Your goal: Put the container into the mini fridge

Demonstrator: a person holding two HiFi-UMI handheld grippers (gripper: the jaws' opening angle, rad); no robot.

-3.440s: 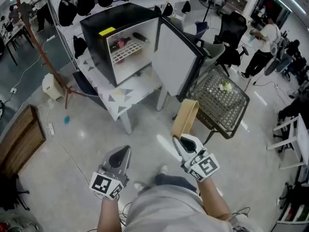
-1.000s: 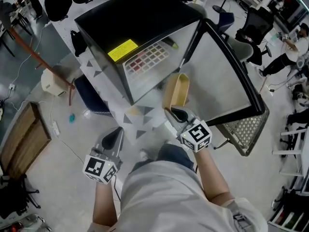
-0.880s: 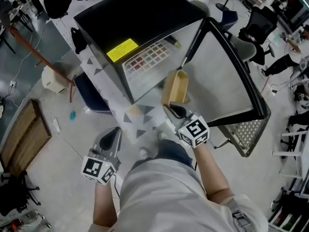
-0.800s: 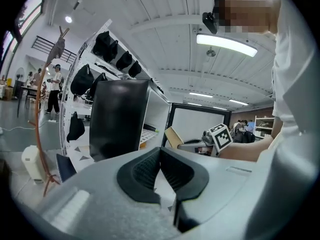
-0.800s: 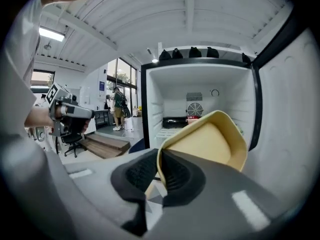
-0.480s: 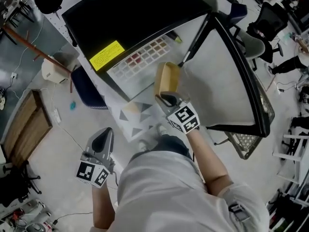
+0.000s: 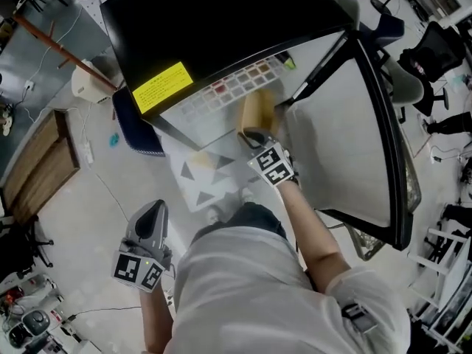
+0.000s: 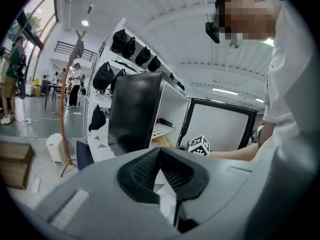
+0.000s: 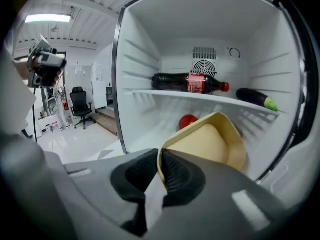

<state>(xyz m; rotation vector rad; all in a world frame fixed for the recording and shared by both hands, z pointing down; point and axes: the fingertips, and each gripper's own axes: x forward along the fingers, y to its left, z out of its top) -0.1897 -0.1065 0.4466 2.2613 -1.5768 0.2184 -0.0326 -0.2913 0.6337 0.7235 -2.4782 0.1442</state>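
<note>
The black mini fridge stands open, its door swung to the right. My right gripper is shut on the rim of a tan container, which reaches into the fridge's lower compartment. In the head view the container sits at the fridge's mouth, ahead of my right gripper. Inside, a cola bottle and an aubergine lie on the wire shelf, and a red object rests below. My left gripper hangs low at the left, shut and empty.
The fridge rests on a white table with grey triangles. A wooden crate lies on the floor at the left. A coat stand and hanging black bags show behind the fridge. The door's edge is close on my right.
My right gripper has carried the container forward from in front of the fridge into its opening. The left gripper has dropped back and lower. I have stepped closer to the fridge.
</note>
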